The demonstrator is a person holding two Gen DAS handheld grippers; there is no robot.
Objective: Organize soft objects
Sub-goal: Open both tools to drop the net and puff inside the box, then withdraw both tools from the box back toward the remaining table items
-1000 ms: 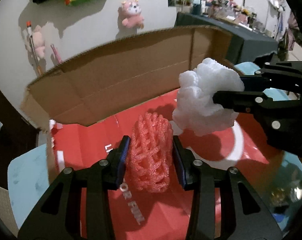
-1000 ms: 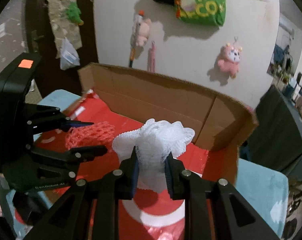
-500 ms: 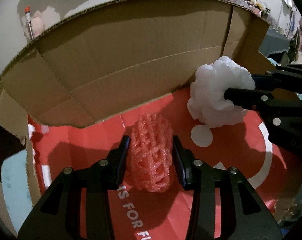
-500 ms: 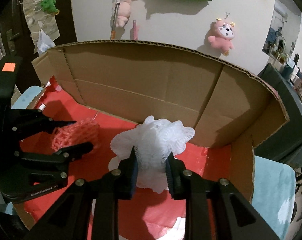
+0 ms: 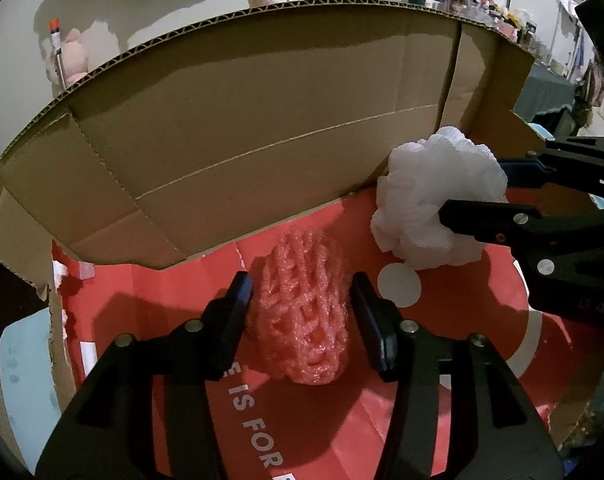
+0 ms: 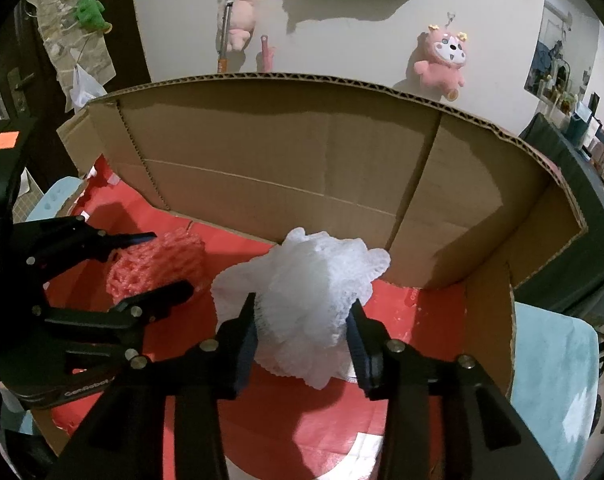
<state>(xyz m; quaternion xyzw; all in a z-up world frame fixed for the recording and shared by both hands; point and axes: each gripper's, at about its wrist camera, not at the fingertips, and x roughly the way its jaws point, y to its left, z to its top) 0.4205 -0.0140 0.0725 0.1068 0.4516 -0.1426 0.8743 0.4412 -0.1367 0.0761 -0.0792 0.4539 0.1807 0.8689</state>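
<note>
Inside the cardboard box (image 5: 262, 120), on its red floor, the pink foam net (image 5: 303, 312) sits between the left gripper (image 5: 302, 304) jaws, which are opening and clear of it. The right gripper (image 6: 302, 320) jaws are opening around the white foam net (image 6: 305, 292); whether the pads touch it cannot be told. Both nets appear featherlight, springy and crushable; a mid-body hold suits them.

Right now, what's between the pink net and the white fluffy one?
Only bare red box floor between pink foam net and white foam net, clearest in the left wrist view.
</note>
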